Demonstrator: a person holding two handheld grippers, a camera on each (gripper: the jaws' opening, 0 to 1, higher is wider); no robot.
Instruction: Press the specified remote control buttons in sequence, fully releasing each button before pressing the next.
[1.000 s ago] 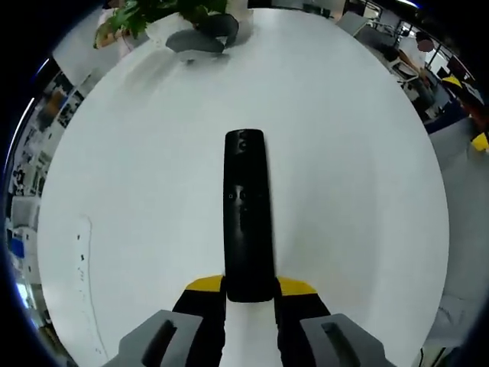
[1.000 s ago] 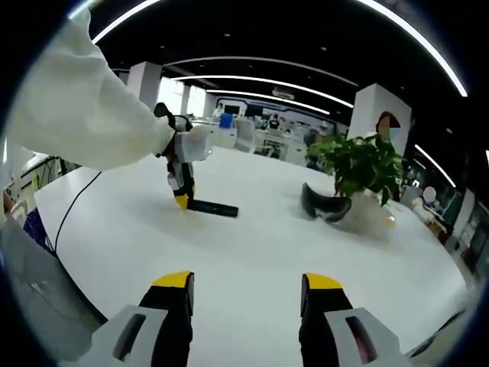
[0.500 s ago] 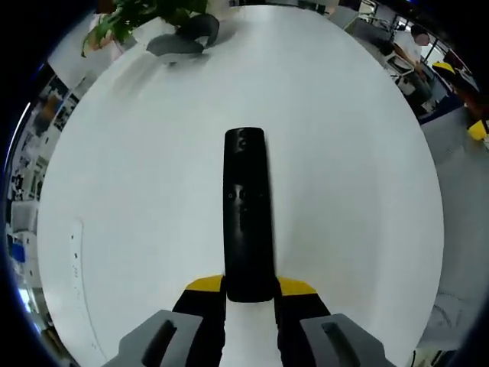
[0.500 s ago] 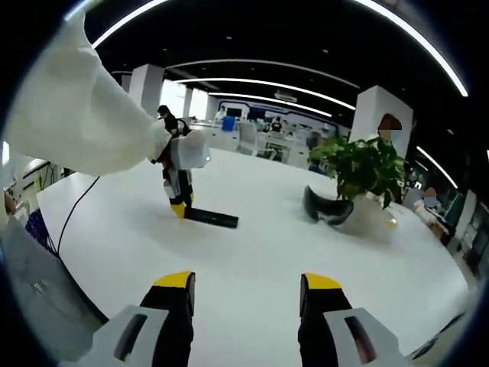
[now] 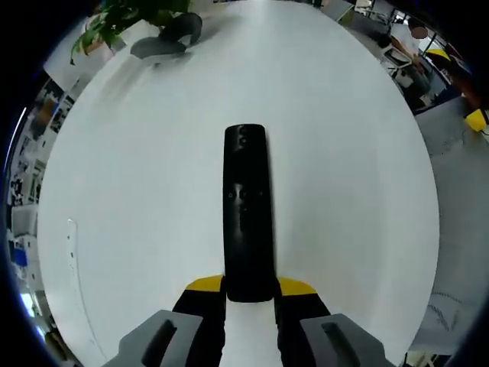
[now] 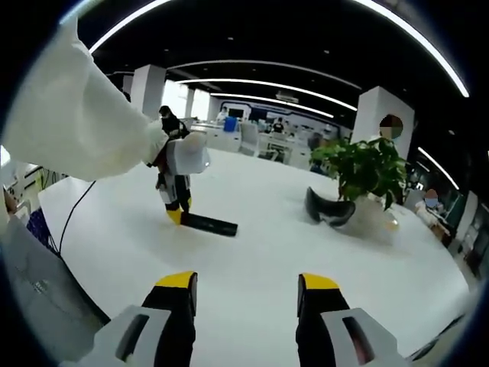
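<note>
The left gripper (image 5: 248, 294) pinches the black remote (image 5: 246, 206) at frame centre, no button pressed; next, the spread-jawed right gripper (image 6: 244, 294) must reach it.

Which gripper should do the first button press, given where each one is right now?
The right gripper, probably. Its jaws are open with nothing between them and it hangs off the white table, free to move in. The left gripper is shut on the near end of the remote control, steadying it, buttons facing up.
</note>
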